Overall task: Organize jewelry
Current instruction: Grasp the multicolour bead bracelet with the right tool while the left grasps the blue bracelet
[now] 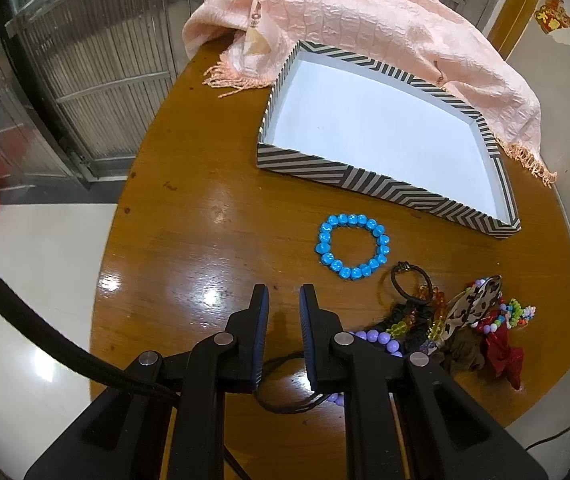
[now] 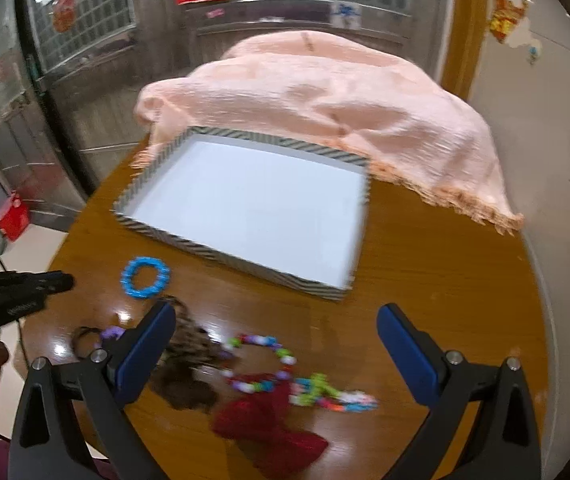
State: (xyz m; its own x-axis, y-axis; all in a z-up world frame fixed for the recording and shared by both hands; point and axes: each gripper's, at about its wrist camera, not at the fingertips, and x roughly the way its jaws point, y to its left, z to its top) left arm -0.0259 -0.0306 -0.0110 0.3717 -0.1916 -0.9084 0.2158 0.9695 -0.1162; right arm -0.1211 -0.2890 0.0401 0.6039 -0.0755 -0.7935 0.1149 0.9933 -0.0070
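Both grippers' jaws gape, grasping nothing: left gripper (image 1: 283,300) over bare table (image 1: 189,216), right gripper (image 2: 277,320) above the beads (image 2: 261,364)

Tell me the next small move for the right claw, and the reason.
Probably lower the right claw onto the colourful bead bracelet right under it. Its jaws stand wide open with nothing between them, the striped tray holds nothing, and the jewelry pile still lies on the table.

Both views are aimed steeply down at the table (image 1: 189,216) from close above; the striped tray (image 1: 325,168) (image 2: 245,264) and blue bracelet (image 1: 353,246) (image 2: 145,273) are shared.
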